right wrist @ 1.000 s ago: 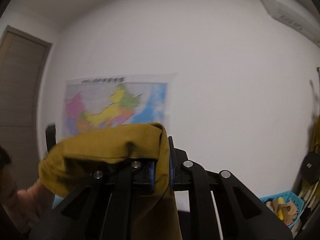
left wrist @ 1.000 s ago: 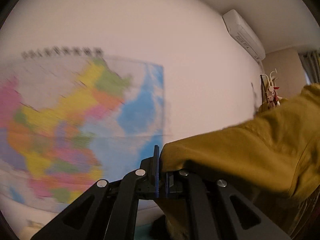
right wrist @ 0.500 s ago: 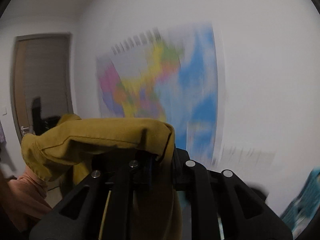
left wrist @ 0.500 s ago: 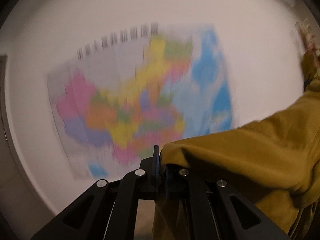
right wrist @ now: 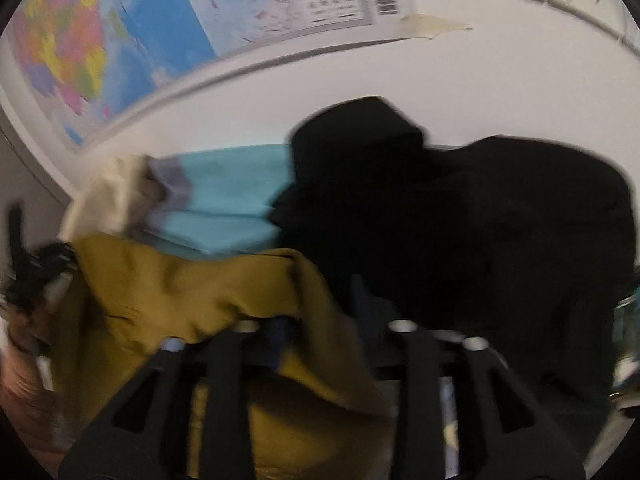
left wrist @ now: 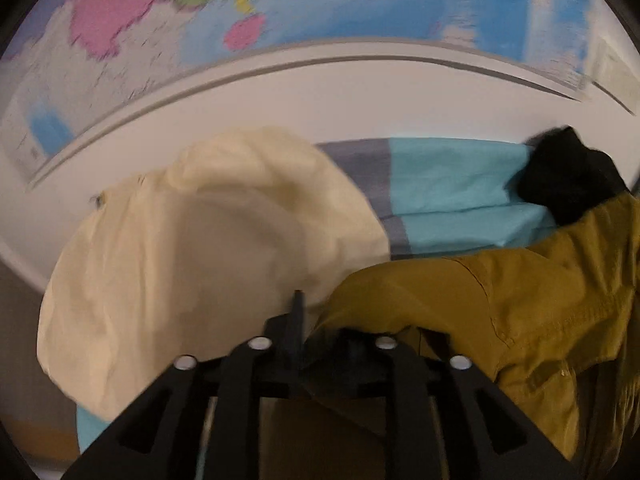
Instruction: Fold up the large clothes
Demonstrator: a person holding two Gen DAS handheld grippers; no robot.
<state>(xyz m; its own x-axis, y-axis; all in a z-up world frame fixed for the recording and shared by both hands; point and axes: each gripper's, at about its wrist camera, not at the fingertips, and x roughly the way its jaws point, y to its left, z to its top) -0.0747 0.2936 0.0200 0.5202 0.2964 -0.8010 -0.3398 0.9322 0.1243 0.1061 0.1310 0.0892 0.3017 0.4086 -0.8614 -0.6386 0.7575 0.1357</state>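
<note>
Now both grippers, left and right, had just been opening, jaws apart, mustard garment draped loosely between them.

The room looks dim and both pictures are smeared. Edges bend round and go dark; the black clothes show maybe no folds.

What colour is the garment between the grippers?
Mustard yellow garment, clearest in the left wrist view.
</note>
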